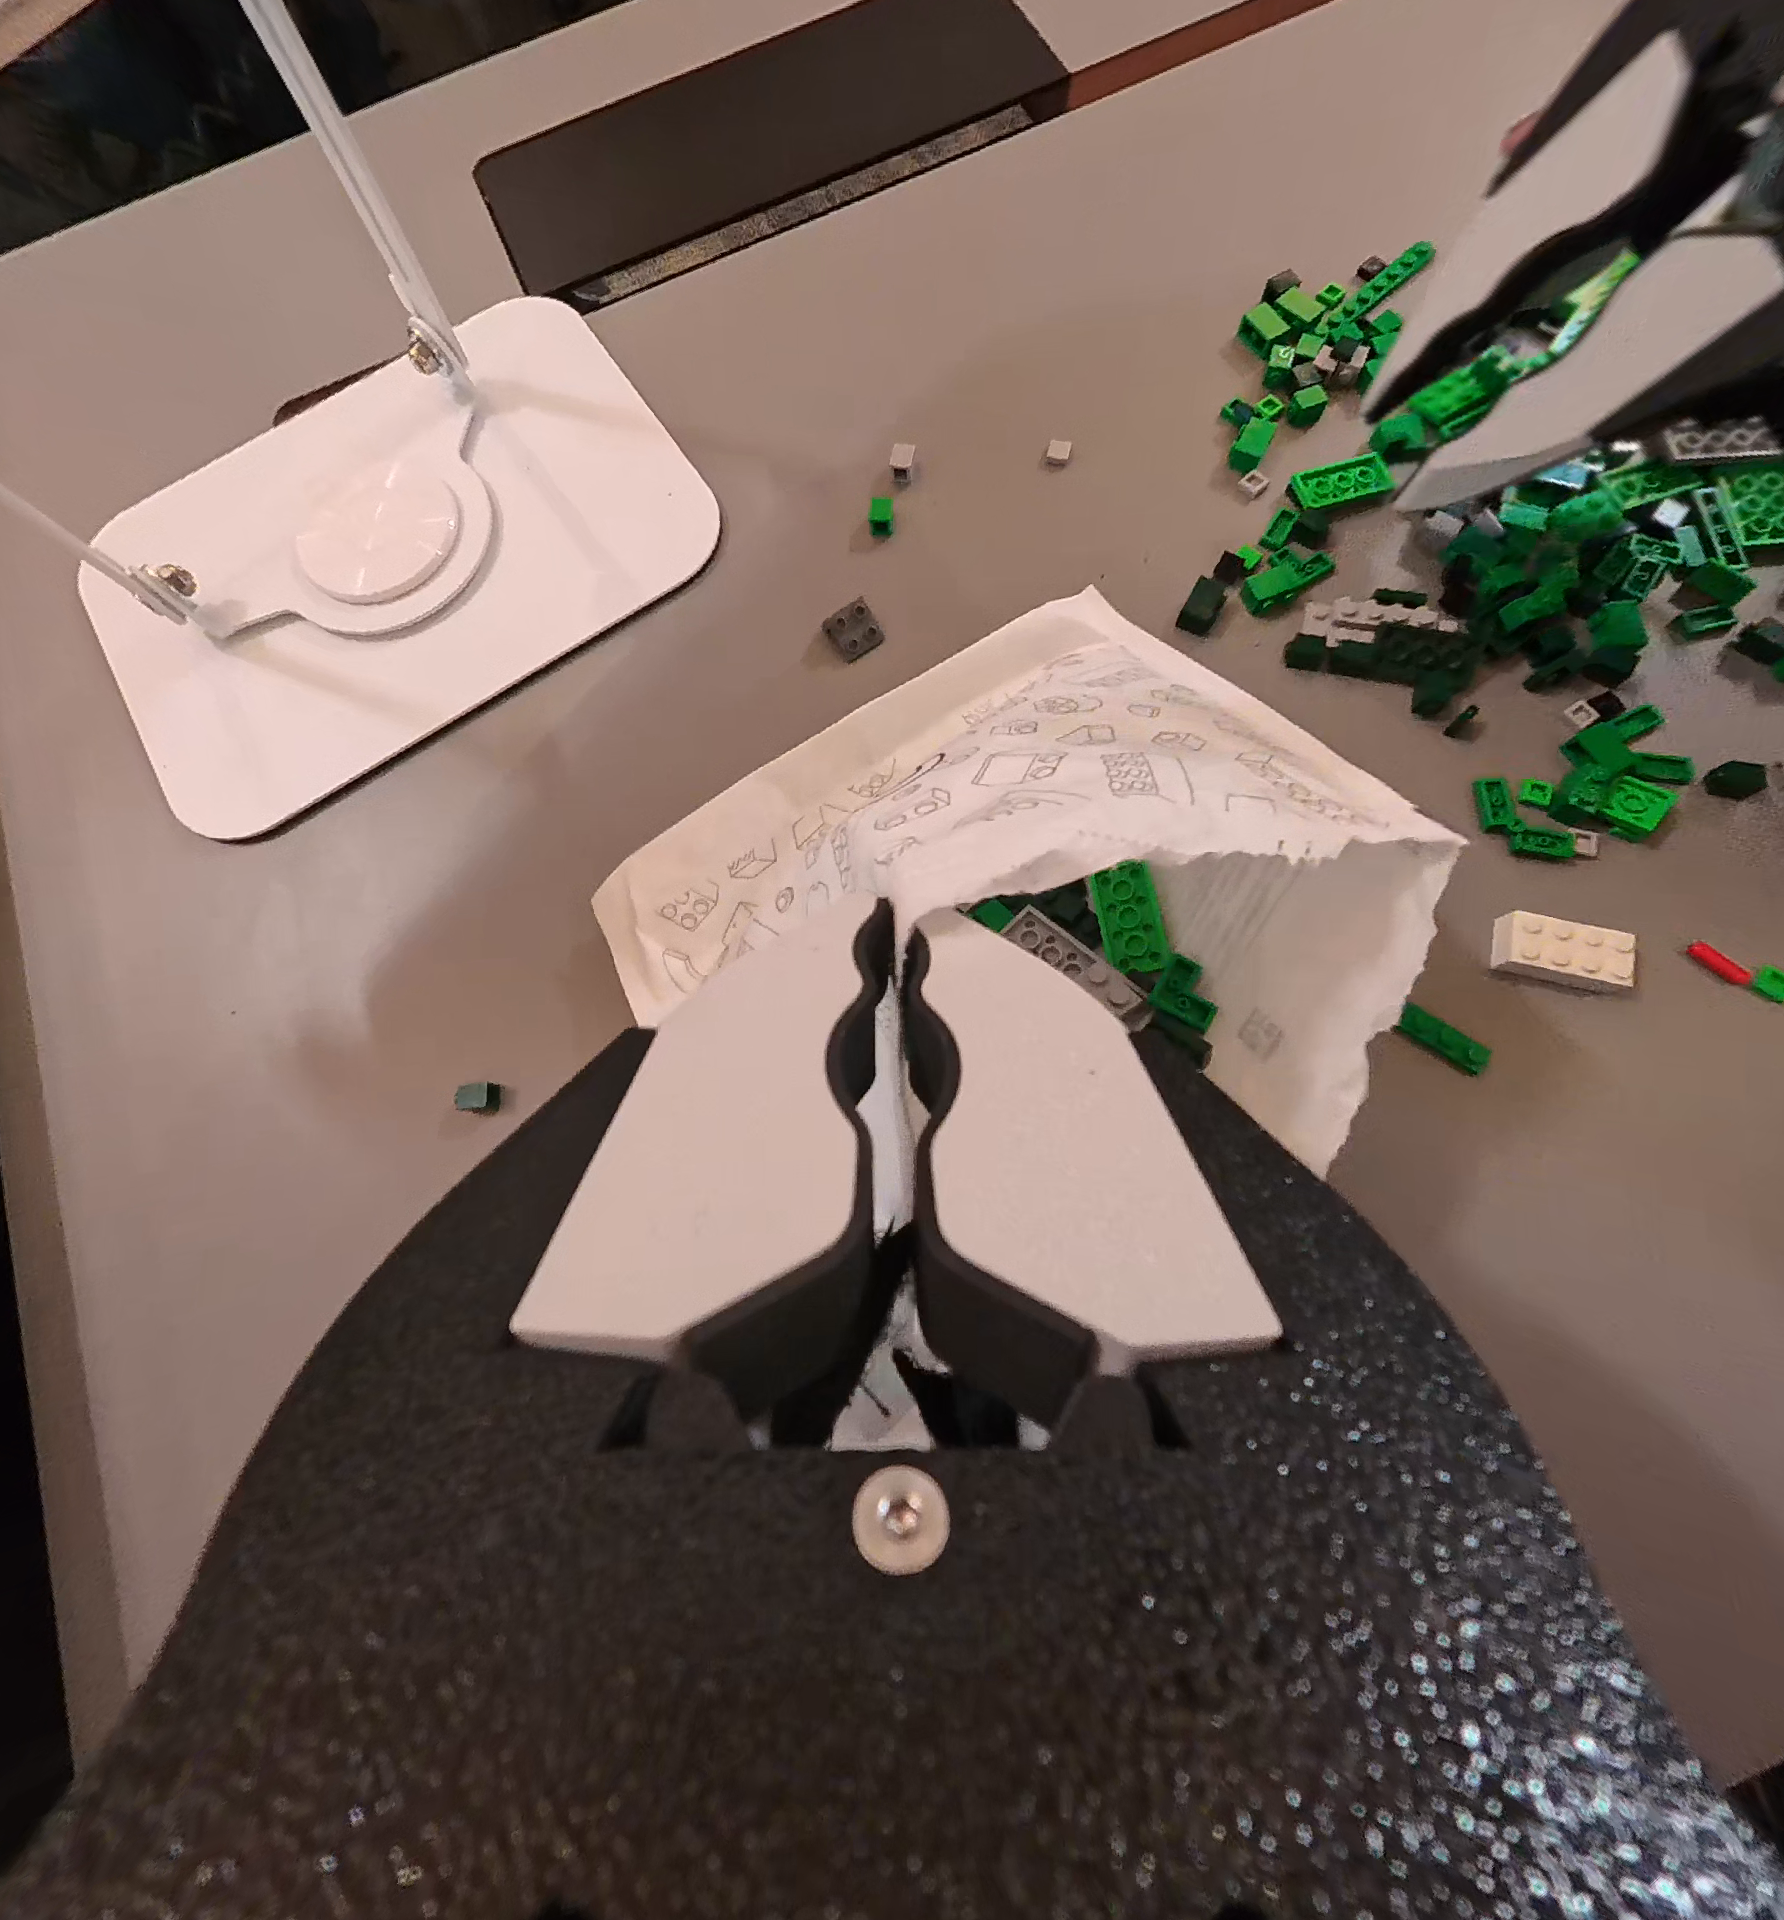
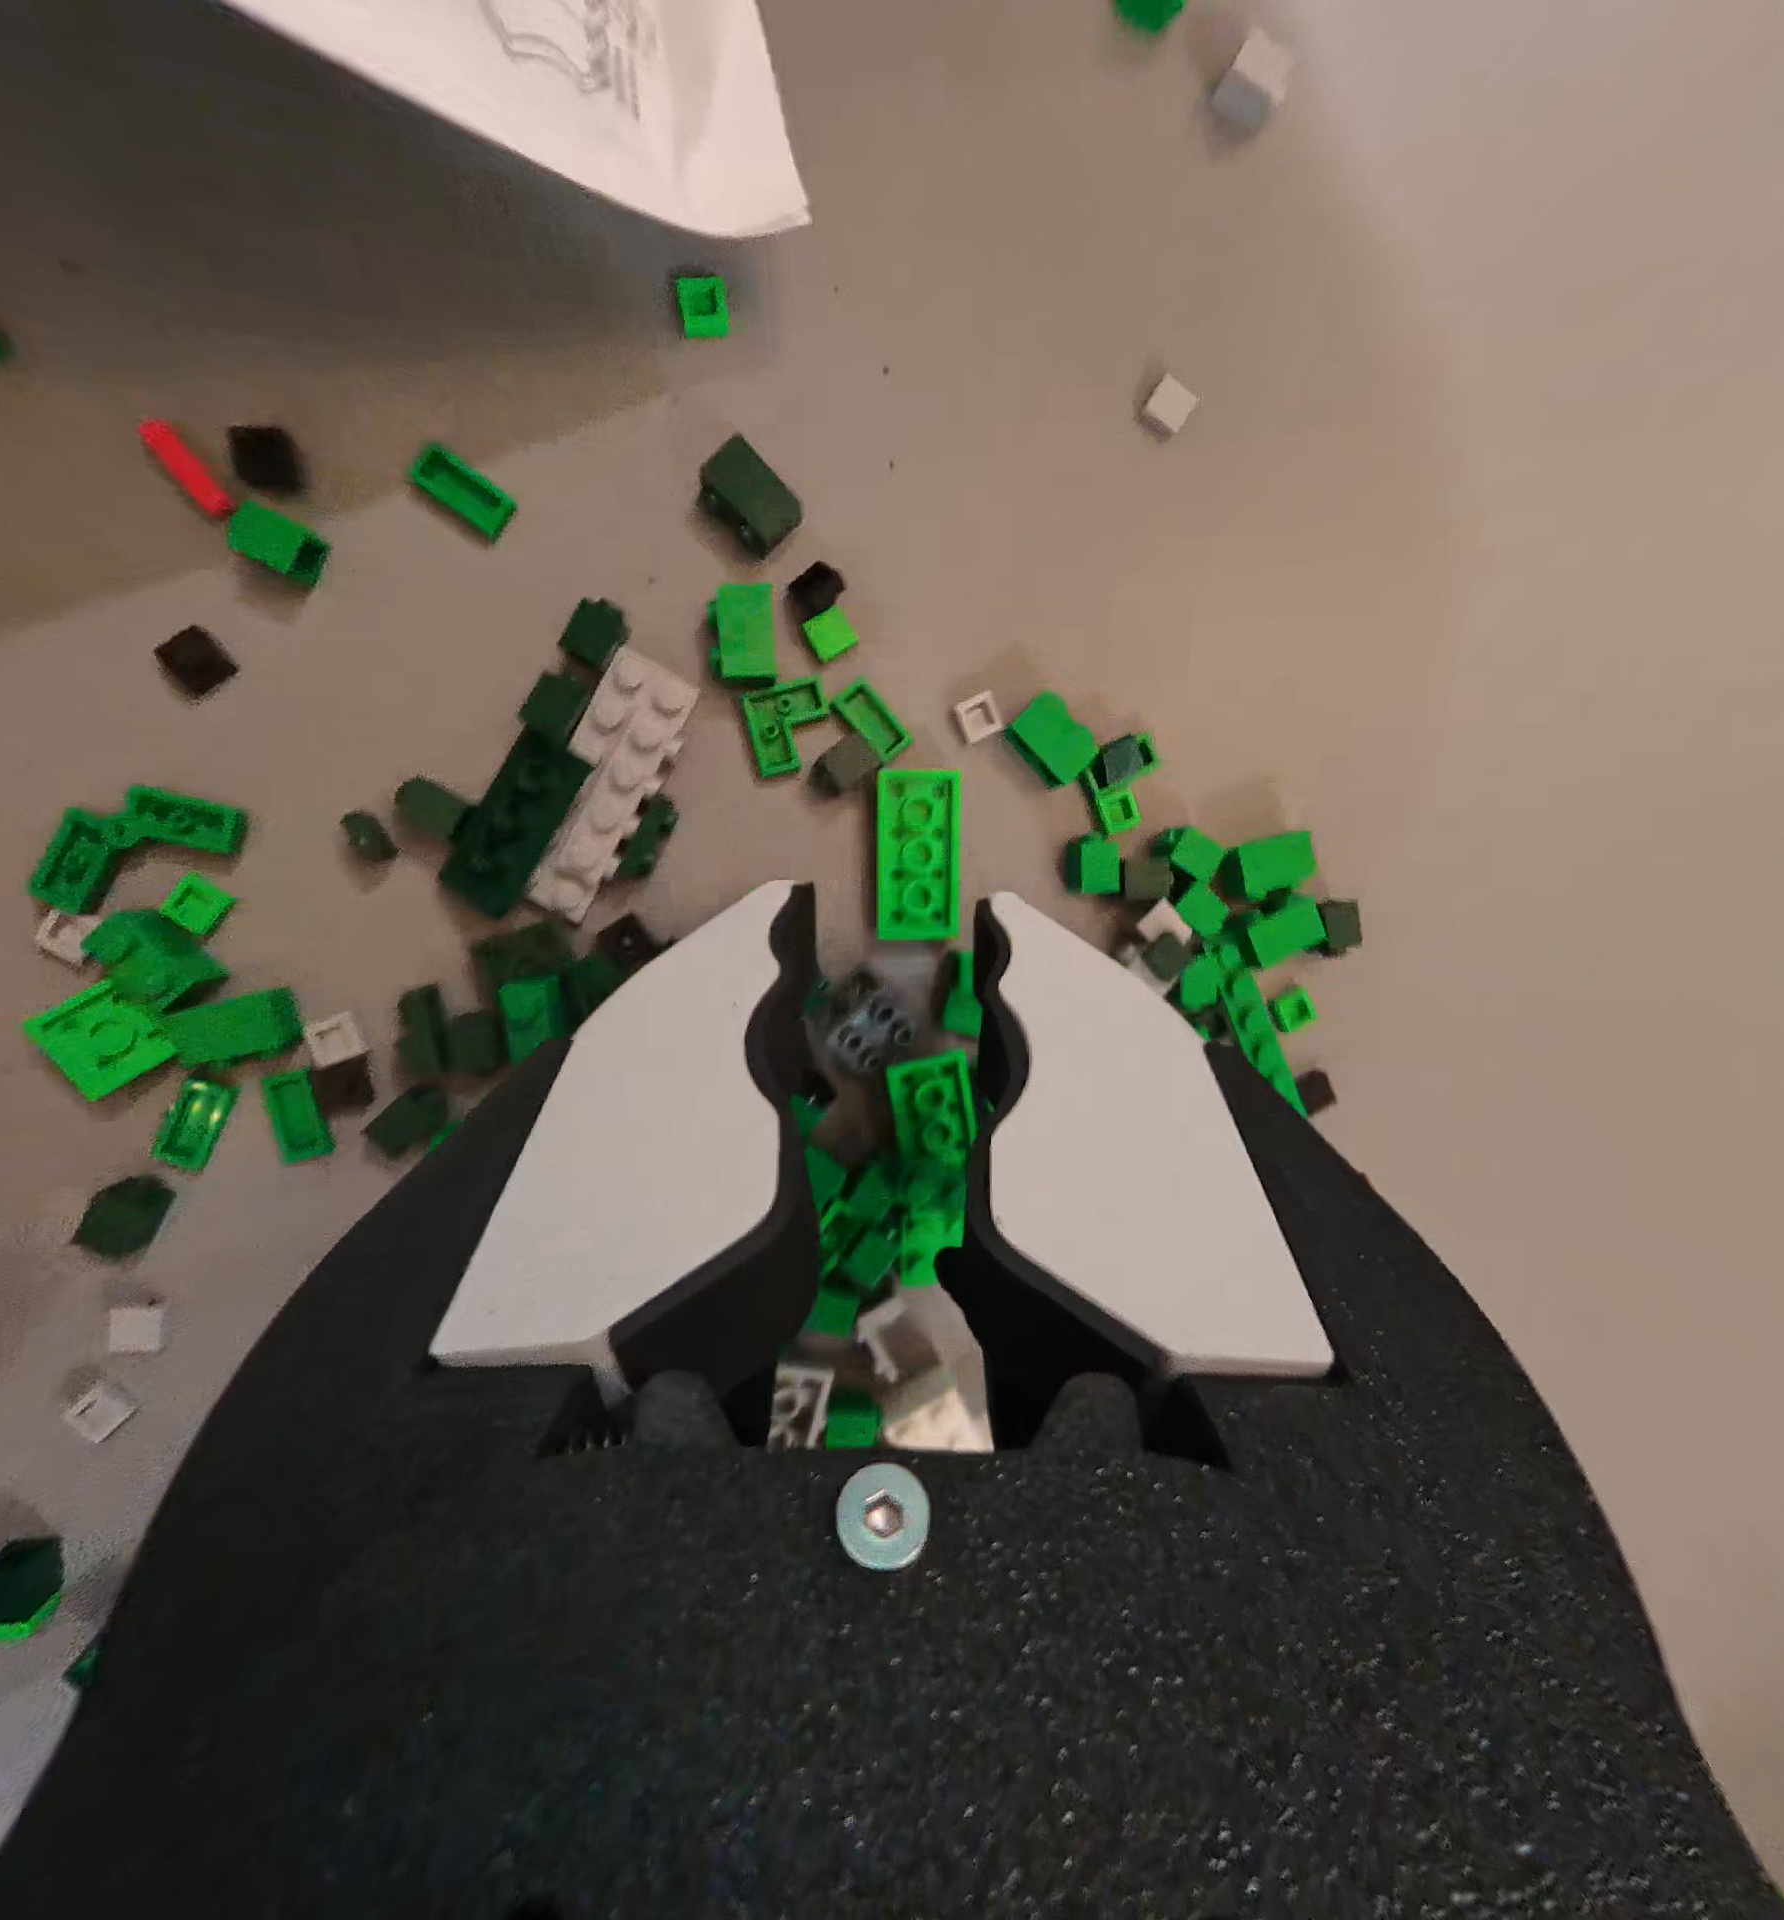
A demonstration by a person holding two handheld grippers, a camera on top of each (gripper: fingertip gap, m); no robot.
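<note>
A white stand point(image 1: 389, 561) with thin rods is sitting on the grey surface point(image 1: 296, 987) at far left. Going right, a small dark green brick point(image 1: 480, 1097) is lying alone, and a dark grey square plate point(image 1: 855, 629) is resting just beyond the paper bag point(image 1: 1054, 769). The left hand-held gripper point(image 1: 893, 935) is clenching the bag's torn white edge, its fingers point(image 1: 753, 1164) pressed together on the paper, which is running down between them. The bag is printed with brick outlines and is gaping open toward the right, showing green and grey pieces point(image 1: 1127, 935) inside. Right of the bag, a white brick point(image 1: 1563, 951) and a red piece point(image 1: 1717, 961) are lying apart on the surface. Farther right and back, a loose pile of green bricks point(image 1: 1594, 582) is spreading out, and the right hand-held gripper point(image 1: 1407, 457) is hanging over it. In the right wrist view, the right hand-held gripper point(image 2: 893, 904) is standing released, its fingers point(image 2: 659, 1122) parted with nothing between the tips, poised above the bricks point(image 2: 919, 1164). A long green plate point(image 2: 917, 852) is lying just past its tips, a white and dark green cluster point(image 2: 576, 790) is sitting to the left, and the bag's corner point(image 2: 659, 114) is showing at top left.
</note>
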